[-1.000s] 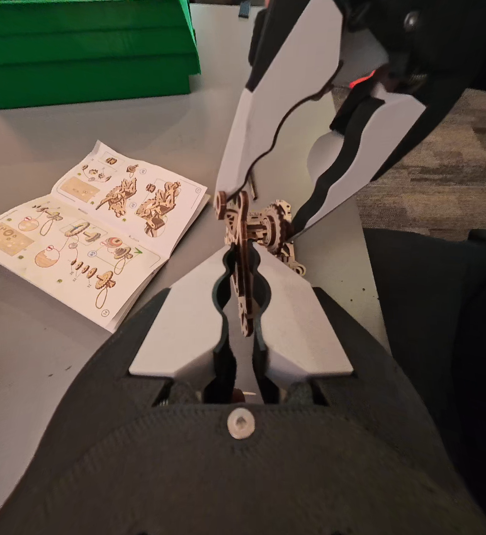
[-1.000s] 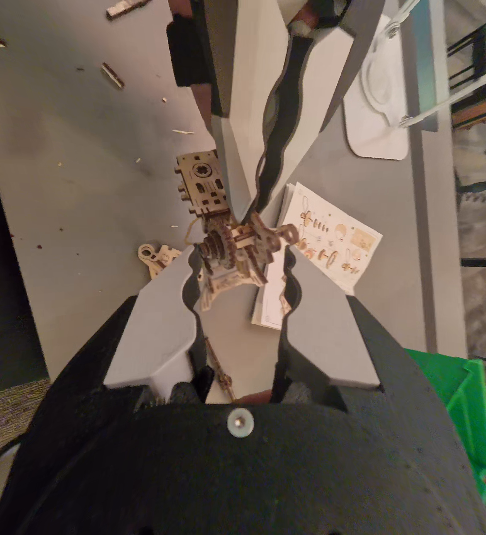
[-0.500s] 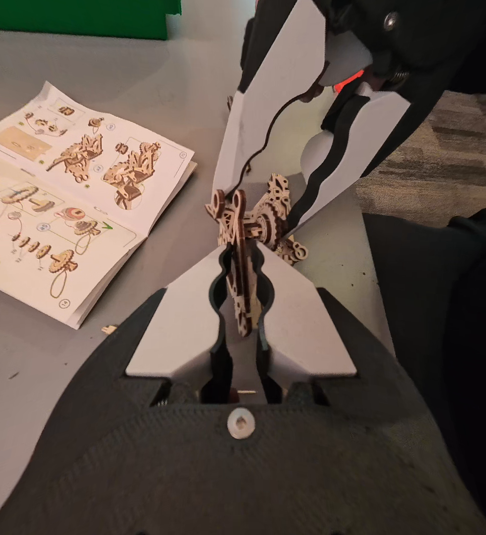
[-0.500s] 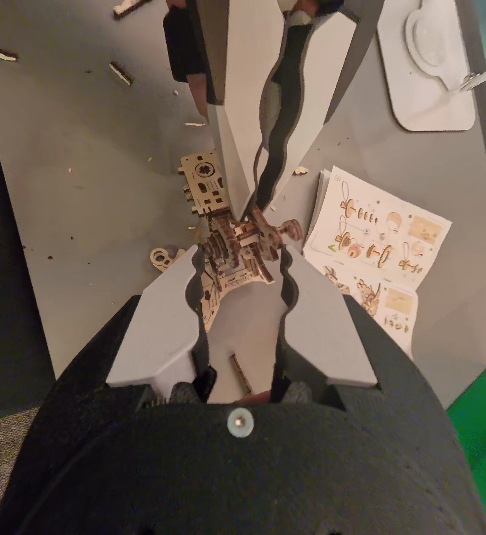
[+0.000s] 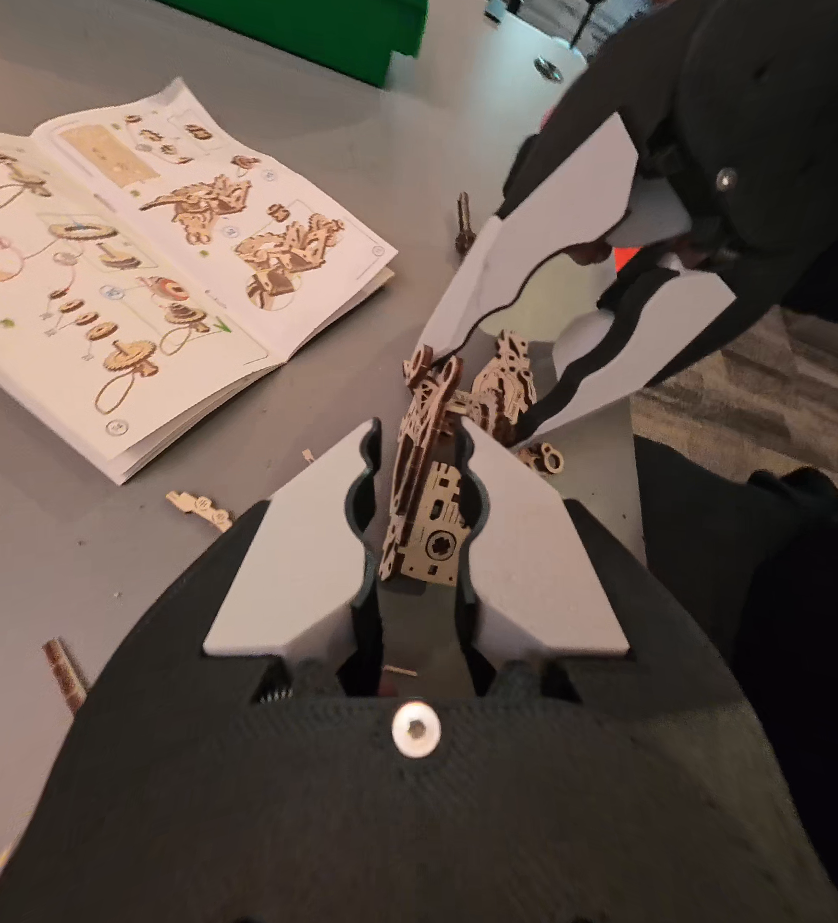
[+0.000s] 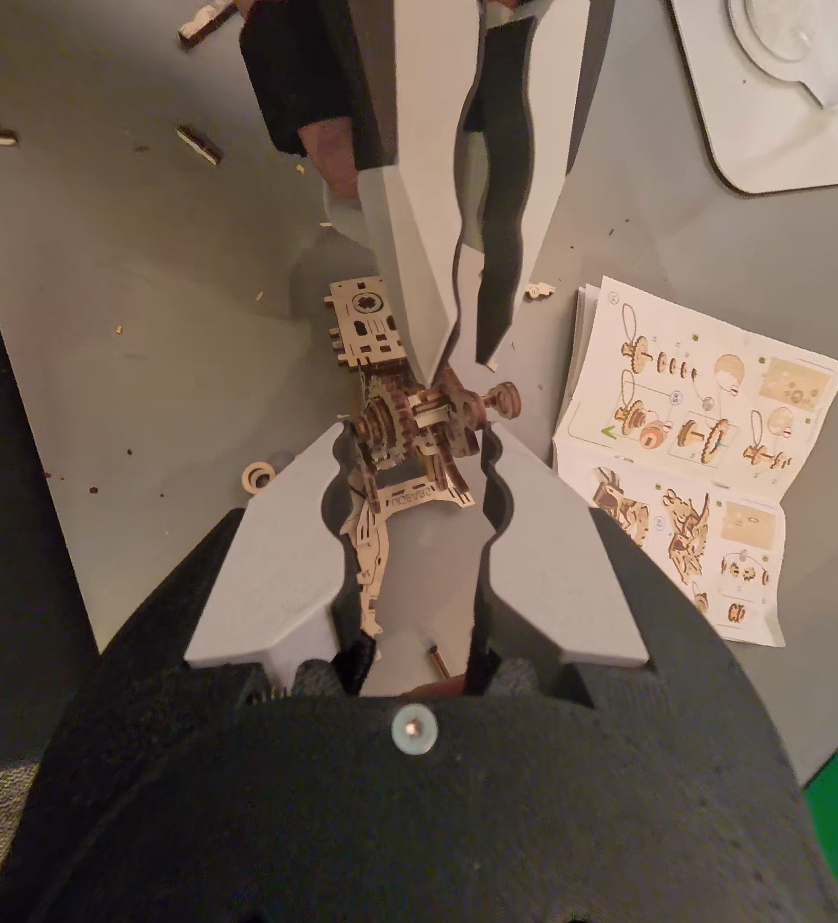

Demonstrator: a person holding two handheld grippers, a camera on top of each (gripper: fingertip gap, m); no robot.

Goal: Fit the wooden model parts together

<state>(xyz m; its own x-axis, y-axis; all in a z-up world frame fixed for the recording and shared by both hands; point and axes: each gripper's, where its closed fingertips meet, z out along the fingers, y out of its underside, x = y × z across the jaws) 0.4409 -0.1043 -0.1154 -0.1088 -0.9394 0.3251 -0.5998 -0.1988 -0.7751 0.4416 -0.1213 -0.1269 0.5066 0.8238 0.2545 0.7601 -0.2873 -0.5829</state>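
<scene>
The wooden model (image 6: 417, 424), a gear assembly on a slotted frame, sits between my right gripper's (image 6: 414, 434) pads. Both pads press its sides, one on the gear hub, one on the side plate. My left gripper (image 5: 417, 429) is open. The model's side plate (image 5: 417, 474) stands between its fingers with a gap at the left pad. In the right wrist view the left gripper (image 6: 462, 367) comes from above, one fingertip at the model's top. In the left wrist view the right gripper (image 5: 479, 397) clamps the model from the far right.
A flat slotted wooden plate (image 6: 364, 324) lies on the grey table (image 6: 157, 299) under the model. An open instruction booklet (image 5: 157, 249) lies left. Loose wooden bits (image 5: 200, 504), a ring piece (image 6: 257, 477), green boxes (image 5: 332, 30) and a white stand base (image 6: 781, 100) are around. The table edge (image 5: 631, 499) is near. The tips of both grippers are at nearly the same place.
My left gripper has opened off the model's side plate, which it pinched a second ago. My right gripper has closed slightly onto the model. Both views have shifted over the table.
</scene>
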